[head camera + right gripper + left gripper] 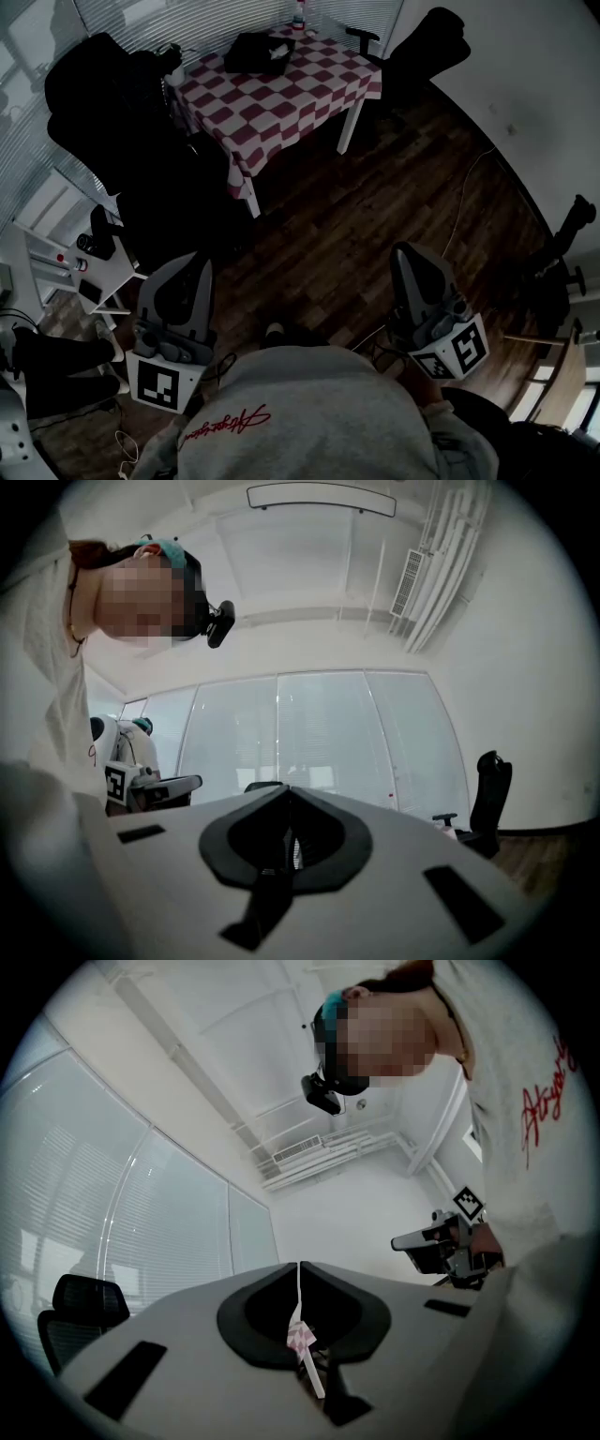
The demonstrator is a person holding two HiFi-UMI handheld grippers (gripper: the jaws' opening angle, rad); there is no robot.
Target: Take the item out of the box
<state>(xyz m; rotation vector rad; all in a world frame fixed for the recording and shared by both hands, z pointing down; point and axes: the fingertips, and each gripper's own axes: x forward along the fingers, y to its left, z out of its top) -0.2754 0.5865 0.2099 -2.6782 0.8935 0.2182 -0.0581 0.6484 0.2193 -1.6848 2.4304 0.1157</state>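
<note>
my left tongs (199, 267), right tongs (405, 258) clenched, empty | black box (260, 52) on red-white checked table (300, 89) well ahead | left nearer, I'd say

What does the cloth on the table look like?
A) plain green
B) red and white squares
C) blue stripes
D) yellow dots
B: in the head view the tablecloth is covered in red and white checks.
</note>
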